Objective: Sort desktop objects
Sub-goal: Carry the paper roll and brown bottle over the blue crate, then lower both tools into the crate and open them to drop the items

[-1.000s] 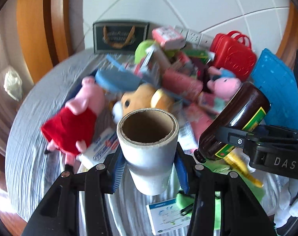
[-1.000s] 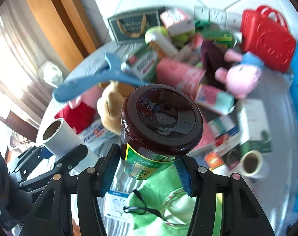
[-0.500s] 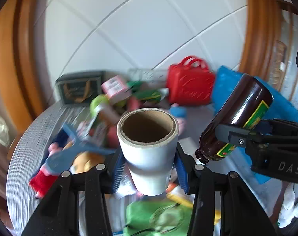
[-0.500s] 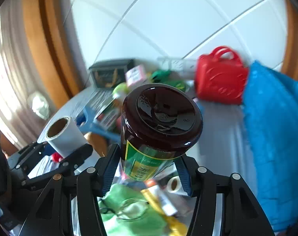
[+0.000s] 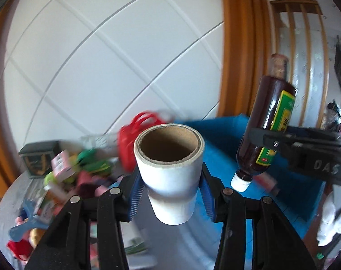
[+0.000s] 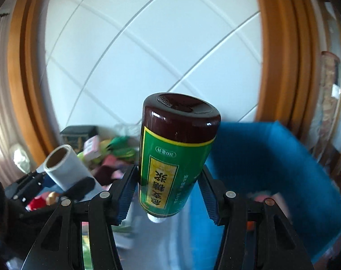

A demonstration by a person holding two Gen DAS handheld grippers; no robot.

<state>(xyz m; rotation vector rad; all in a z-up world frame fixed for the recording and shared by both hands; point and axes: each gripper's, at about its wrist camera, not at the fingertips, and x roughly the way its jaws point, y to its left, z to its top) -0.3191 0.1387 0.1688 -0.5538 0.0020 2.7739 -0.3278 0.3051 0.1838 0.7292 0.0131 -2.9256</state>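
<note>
My left gripper [image 5: 169,193] is shut on a white roll with a cardboard core [image 5: 170,171], held upright in the air; the roll also shows in the right wrist view [image 6: 64,168]. My right gripper [image 6: 167,191] is shut on a brown bottle with a green and yellow label [image 6: 175,157], cap pointing down; in the left wrist view the bottle [image 5: 267,130] hangs at the right, above a blue bin [image 5: 260,157]. The blue bin [image 6: 271,168] fills the right side of the right wrist view.
A heap of toys and boxes [image 5: 80,171] lies on the grey tabletop [image 5: 4,202] at the left, with a red toy case [image 5: 134,139] and a dark box [image 5: 39,155] behind. A white tiled wall [image 5: 103,56] and wooden frame [image 5: 238,45] stand behind.
Both grippers have lifted and swung right with their loads. The toy heap slid to the lower left and the blue bin came into view under the bottle.
</note>
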